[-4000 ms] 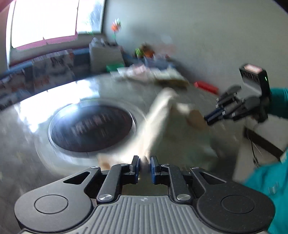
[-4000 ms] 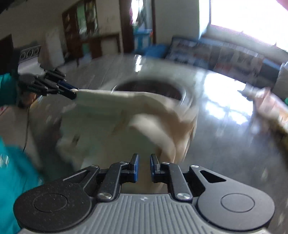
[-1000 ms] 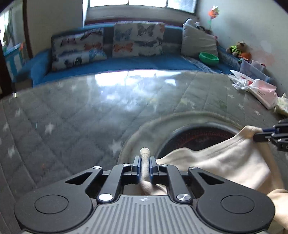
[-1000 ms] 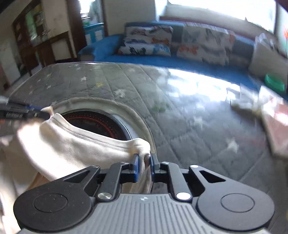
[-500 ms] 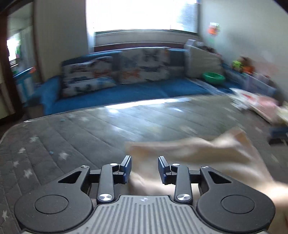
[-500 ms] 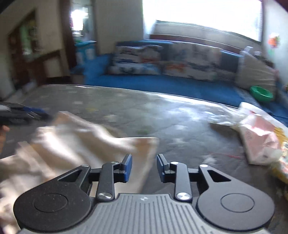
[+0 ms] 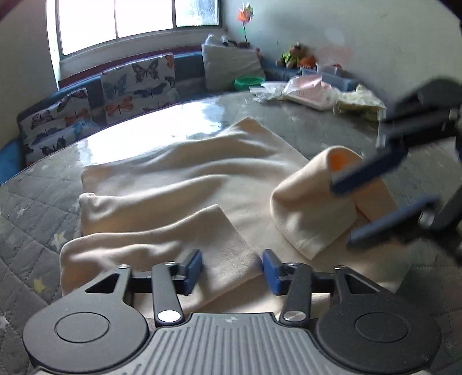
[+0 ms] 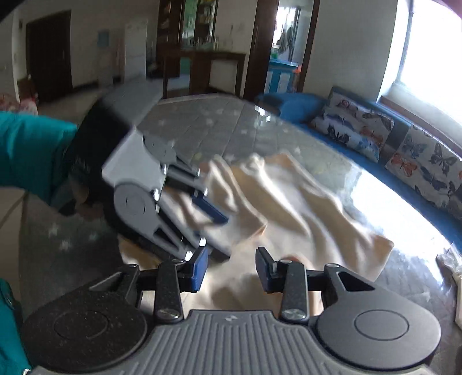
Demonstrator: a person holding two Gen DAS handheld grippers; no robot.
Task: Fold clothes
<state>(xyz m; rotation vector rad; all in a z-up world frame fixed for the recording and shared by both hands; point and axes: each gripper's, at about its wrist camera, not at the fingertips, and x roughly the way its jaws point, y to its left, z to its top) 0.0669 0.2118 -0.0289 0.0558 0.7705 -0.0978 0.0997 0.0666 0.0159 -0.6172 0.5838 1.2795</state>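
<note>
Cream garment (image 7: 184, 184) rumpled on grey quilted table (image 7: 31, 207); left gripper (image 7: 231, 266) and right gripper (image 8: 231, 266) both spread, holding nothing

A grey quilted, star-patterned worktop (image 7: 34, 202) stretches toward a blue sofa (image 8: 300, 106) lined with butterfly-print cushions (image 7: 138, 83) beneath a bright window (image 7: 138, 20). Plastic bags (image 7: 306, 89) crowd the worktop's far right corner, beside a green bowl (image 7: 248, 82) and soft toys (image 7: 297, 59).

Soft matt cream fleece garment (image 7: 184, 178) ahead of the fingers, rumpled and stitched at its hems, glossy clear film over the grey quilted star-print mattress (image 7: 26, 207) beyond, matt black plastic left gripper (image 7: 231, 269) with blue pads
</note>
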